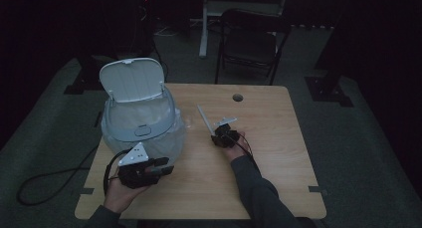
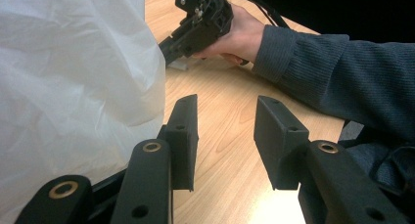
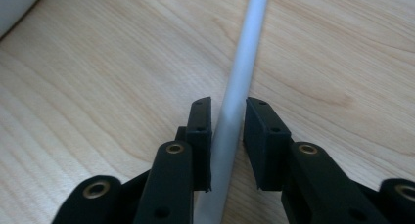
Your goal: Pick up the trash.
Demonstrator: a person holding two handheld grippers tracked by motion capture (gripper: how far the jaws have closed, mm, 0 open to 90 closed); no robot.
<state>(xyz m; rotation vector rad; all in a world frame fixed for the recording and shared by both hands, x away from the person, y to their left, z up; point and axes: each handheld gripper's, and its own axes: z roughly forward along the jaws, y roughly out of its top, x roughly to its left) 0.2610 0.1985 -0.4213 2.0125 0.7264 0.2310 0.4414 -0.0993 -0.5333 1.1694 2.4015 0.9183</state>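
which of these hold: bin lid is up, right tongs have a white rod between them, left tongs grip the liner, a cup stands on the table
1. The bin lid is up. True.
2. The right tongs have the white rod between them. True; whether the pads press on it is unclear.
3. The left tongs grip the white liner. False: they stand open over bare table, beside the liner.
4. A cup stands on the table. False: it holds the lined bin and the rod.

A matt white plastic stick (image 3: 240,82) lies on the smooth light wood-grain table (image 3: 98,87), beside a crinkled translucent bin liner (image 2: 73,77).
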